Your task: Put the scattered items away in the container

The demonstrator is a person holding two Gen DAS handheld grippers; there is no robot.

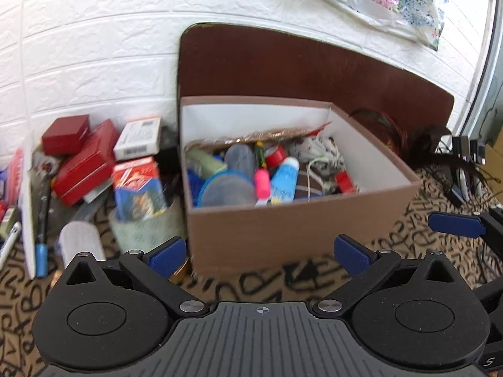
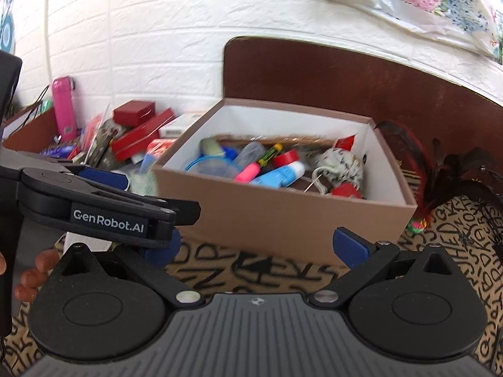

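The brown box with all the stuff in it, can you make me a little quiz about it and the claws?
1. True or false: the brown box is empty.
2. Which is inside the box? A) pink highlighter B) tall pink bottle C) dark red case
3. Fill in: both the left claw and the right claw are ____ and hold nothing.

Key: 1 false; 2 A; 3 open

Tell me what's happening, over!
Left gripper and right gripper open, empty. Brown box holds many items. Red boxes and clutter left of it remain out. Nothing blocks.
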